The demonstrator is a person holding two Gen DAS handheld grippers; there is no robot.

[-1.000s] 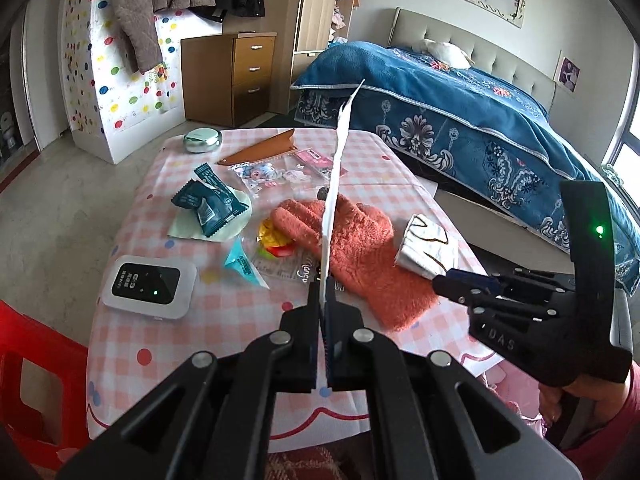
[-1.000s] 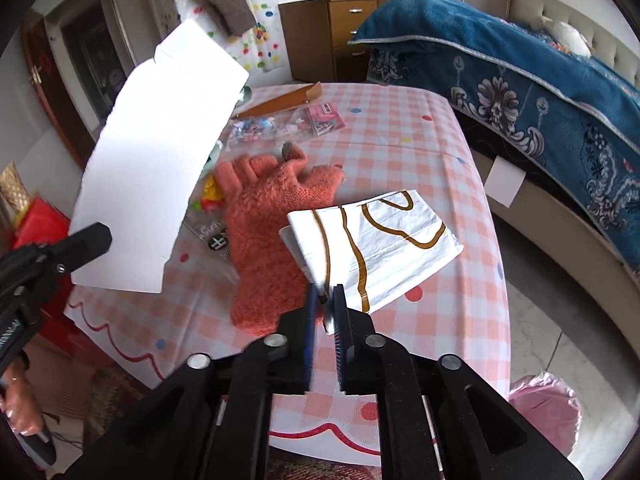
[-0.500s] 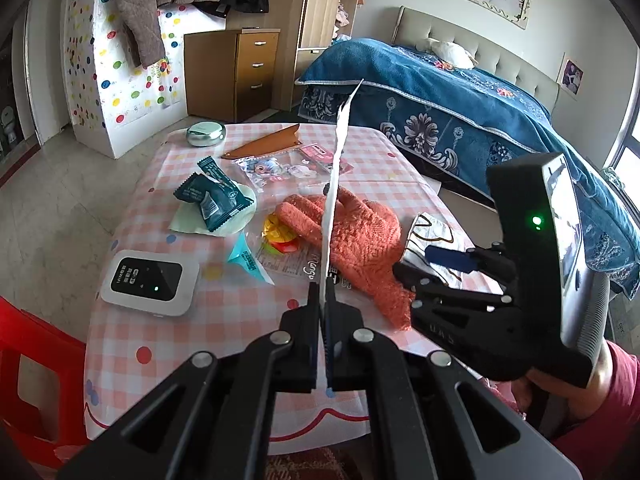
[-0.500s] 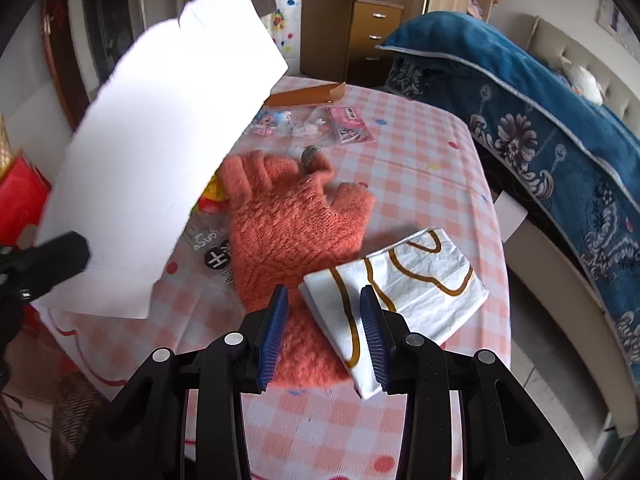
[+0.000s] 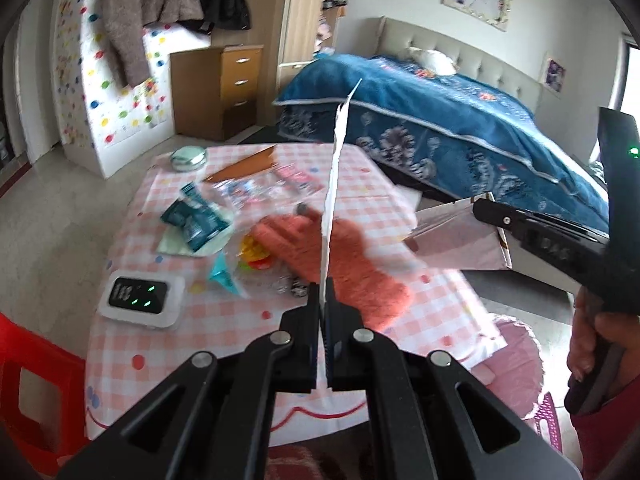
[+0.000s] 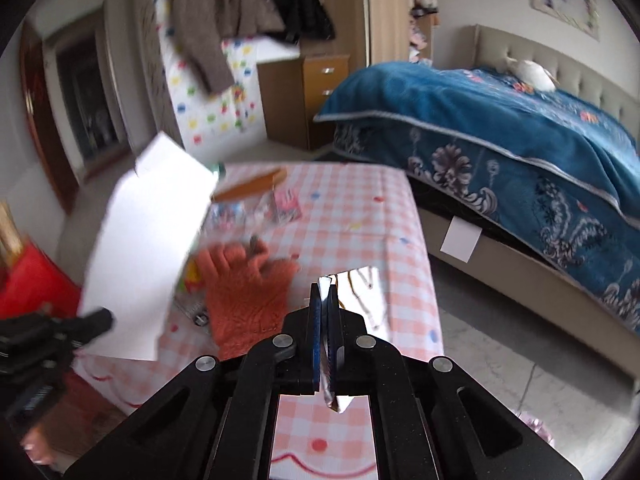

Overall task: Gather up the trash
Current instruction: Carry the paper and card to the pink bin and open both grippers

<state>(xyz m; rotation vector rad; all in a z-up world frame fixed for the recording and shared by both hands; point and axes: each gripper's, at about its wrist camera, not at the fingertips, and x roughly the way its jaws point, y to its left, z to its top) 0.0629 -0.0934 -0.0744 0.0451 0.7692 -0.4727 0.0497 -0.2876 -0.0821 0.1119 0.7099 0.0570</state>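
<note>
Left gripper (image 5: pixel 322 300) is clamping paper (image 5: pixel 335 184) upright; right gripper (image 6: pixel 325 300), previously open, is now pinching the wrapper (image 6: pixel 362 292) aloft.

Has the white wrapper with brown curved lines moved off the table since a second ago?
Yes. The white wrapper with brown curved lines lay beside the orange knitted glove on the checked tablecloth; now the right gripper holds it lifted, edge-on.

A checked table (image 5: pixel 360 184) bears an orange glove (image 5: pixel 360 268), wrappers (image 5: pixel 196 220) and a white device (image 5: pixel 142 296).
</note>
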